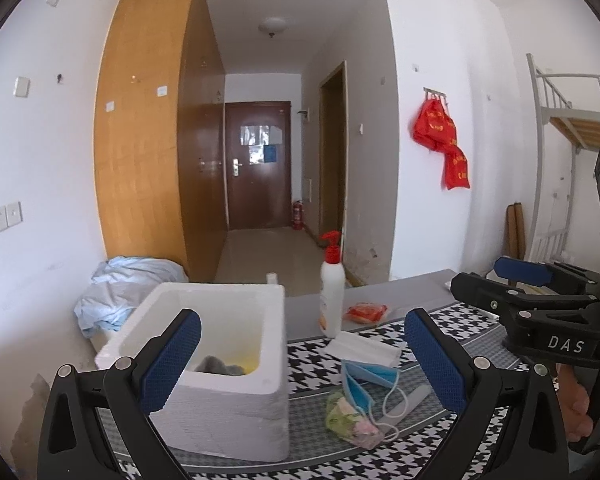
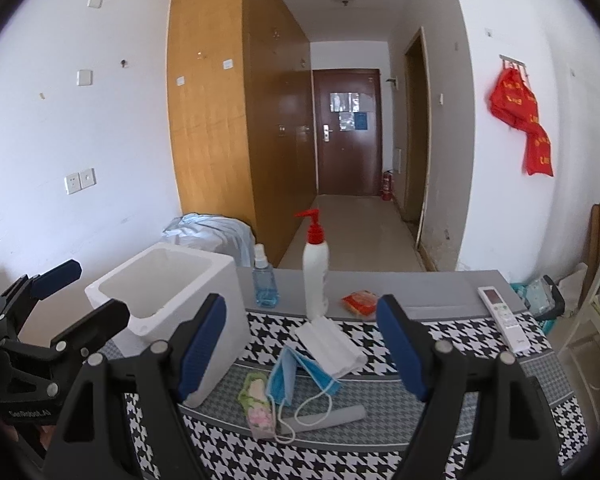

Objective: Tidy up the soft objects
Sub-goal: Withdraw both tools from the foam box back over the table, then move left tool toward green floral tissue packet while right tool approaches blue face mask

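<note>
A white foam box point(image 1: 236, 364) point(image 2: 172, 304) stands at the left of the houndstooth table cloth point(image 1: 312, 364) point(image 2: 440, 332); a grey cloth and something yellow lie inside it point(image 1: 224, 368). In front lie a blue face mask point(image 1: 364, 384) point(image 2: 296, 376), a white folded cloth point(image 1: 364, 348) point(image 2: 332, 344), a green floral pouch point(image 1: 348, 420) point(image 2: 256, 404) and a grey tube point(image 2: 332, 418). My left gripper point(image 1: 304, 364) is open and empty above the box's right edge. My right gripper point(image 2: 300, 344) is open and empty above the mask.
A white pump bottle with red top point(image 1: 332, 292) point(image 2: 315, 276), a blue spray bottle point(image 2: 265, 280), a red packet point(image 1: 366, 312) point(image 2: 360, 302) and a white remote point(image 2: 500, 312) stand on the table's far side. Blue bedding point(image 1: 116, 292) lies behind the box.
</note>
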